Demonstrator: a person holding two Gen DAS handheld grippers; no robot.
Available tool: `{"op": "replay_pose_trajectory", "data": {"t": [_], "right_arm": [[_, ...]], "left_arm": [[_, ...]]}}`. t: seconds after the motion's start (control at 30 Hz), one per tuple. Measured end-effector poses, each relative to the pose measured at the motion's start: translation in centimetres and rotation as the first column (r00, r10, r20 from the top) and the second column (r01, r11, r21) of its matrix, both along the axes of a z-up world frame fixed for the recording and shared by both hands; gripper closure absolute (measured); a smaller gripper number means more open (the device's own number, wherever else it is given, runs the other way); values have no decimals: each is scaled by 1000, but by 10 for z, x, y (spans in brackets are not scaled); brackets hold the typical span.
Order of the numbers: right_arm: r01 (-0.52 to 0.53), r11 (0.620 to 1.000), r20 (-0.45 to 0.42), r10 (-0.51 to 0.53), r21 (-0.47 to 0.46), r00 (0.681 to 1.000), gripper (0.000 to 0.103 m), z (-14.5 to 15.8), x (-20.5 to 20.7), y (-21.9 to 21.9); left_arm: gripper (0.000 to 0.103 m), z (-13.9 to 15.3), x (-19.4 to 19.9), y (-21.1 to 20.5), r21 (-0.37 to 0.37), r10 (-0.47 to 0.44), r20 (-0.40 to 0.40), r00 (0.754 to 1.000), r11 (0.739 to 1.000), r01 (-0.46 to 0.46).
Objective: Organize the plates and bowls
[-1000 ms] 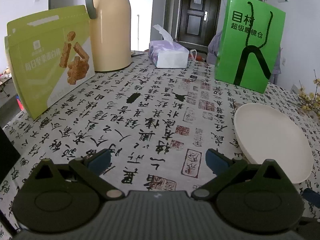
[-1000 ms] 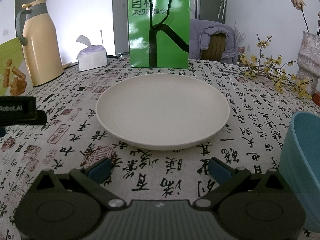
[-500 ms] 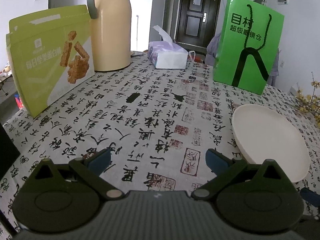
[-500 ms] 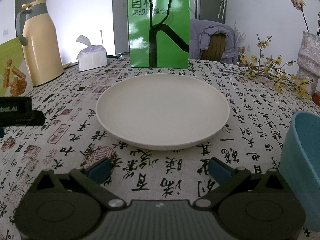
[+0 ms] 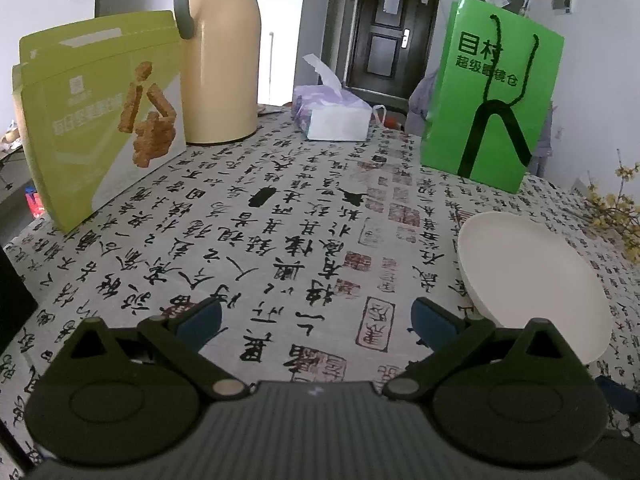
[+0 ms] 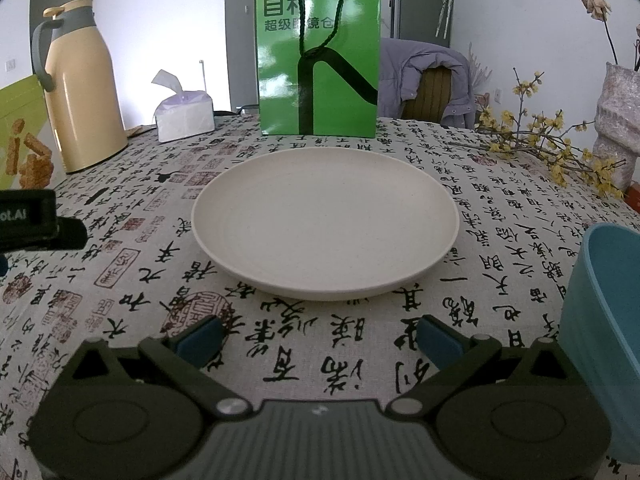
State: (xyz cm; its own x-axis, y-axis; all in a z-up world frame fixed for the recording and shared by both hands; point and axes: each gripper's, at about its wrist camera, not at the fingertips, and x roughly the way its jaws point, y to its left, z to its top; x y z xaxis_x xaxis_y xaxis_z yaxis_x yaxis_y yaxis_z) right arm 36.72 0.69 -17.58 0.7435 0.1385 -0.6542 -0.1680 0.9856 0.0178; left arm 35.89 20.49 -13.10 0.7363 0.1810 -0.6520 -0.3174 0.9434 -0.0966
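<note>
Table (image 6: 120, 240): covered by a pale cloth printed all over with black calligraphy and red seals; everything else stands on it.
Green bag (image 6: 318, 50): glossy paper carrier with black cord handles, upright at the far side, directly behind the plate in the right wrist view.
Snack box (image 5: 96, 120): yellow-green carton, upright at the far left, just left of the flask.
Flask (image 5: 218, 52): cream thermos jug with a grey handle, upright at the far left, near the tissues.
Cream plate (image 6: 325, 222): round and shallow, lying flat in the middle of the table, near the right gripper and straight ahead of it; seen from the left wrist it lies off to the right (image 5: 532, 280), close beside that gripper's right finger.
Blue bowl (image 6: 600, 320): light blue, at the near right edge of the right wrist view, partly cut off, just right of the right gripper, apart from the plate.
Tissue pack (image 5: 332, 114): white and lilac, one tissue standing up, far side between flask and green bag.
Flowering twigs (image 6: 560, 156): yellow blossoms lying at the far right, beside a pale stone-like vase (image 6: 618, 128).
Left gripper (image 5: 316, 318): released, blue-tipped fingers spread wide over bare cloth, holding nothing.
Right gripper (image 6: 320, 338): likewise released, fingers wide apart, just short of the plate's near rim, not touching it.
</note>
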Motion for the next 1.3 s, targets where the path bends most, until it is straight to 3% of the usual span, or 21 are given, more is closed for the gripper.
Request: {"op": "replay_pose_trajectory", "data": {"t": [0.97, 1.1, 1.3], "right_arm": [[-11, 1000, -16, 11, -2, 1000, 0, 1, 1, 0], [-24, 999, -95, 26, 28, 995, 0, 13, 4, -2], [-106, 984, 8, 106, 147, 994, 0, 59, -9, -15]], "left_arm": [[0, 7, -8, -6, -52, -66, 33, 997, 996, 67], [0, 16, -5, -4, -55, -69, 41, 997, 996, 71], [0, 33, 7, -5, -48, -76, 62, 995, 996, 79]]}}
